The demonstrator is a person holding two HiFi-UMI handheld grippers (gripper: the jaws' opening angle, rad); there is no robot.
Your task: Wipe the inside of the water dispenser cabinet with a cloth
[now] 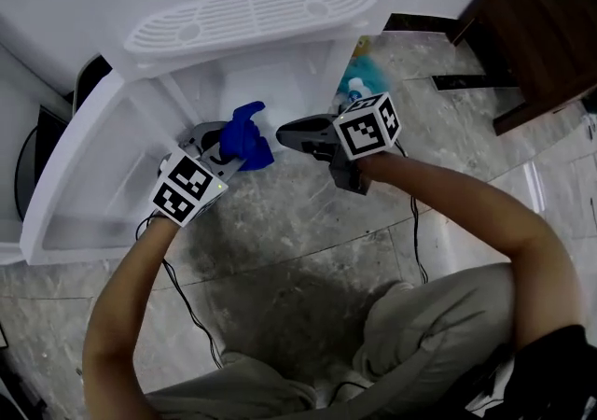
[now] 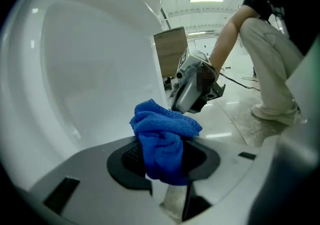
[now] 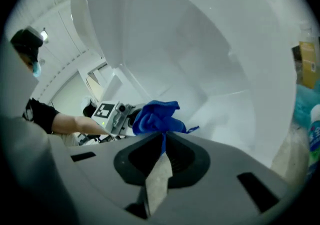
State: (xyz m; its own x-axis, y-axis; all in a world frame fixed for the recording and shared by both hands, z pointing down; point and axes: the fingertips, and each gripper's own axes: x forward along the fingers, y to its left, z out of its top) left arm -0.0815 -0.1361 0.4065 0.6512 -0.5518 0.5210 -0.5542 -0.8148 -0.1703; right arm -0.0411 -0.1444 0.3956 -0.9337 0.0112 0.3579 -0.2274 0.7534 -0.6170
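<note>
Head view, centre: the left gripper [image 1: 231, 151] has its jaws clamped on a bunched blue terry cloth [image 1: 244, 134]. Much of the cloth bulges out past the tips. It is held above the grey marbled floor [image 1: 308, 222], in front of the open white plastic water dispenser cabinet [image 1: 280, 73] at upper centre.

The right gripper [image 1: 284, 138] comes in from the right, jaws pressed together, tip against the cloth. In the right gripper view a thin blue fold [image 3: 163, 141] lies in the seam between the jaws, so they appear to pinch the cloth's edge.

The white cabinet door [image 1: 84, 166] stands open at left. A white slotted drip grille [image 1: 247, 17] sits above the opening.
</note>
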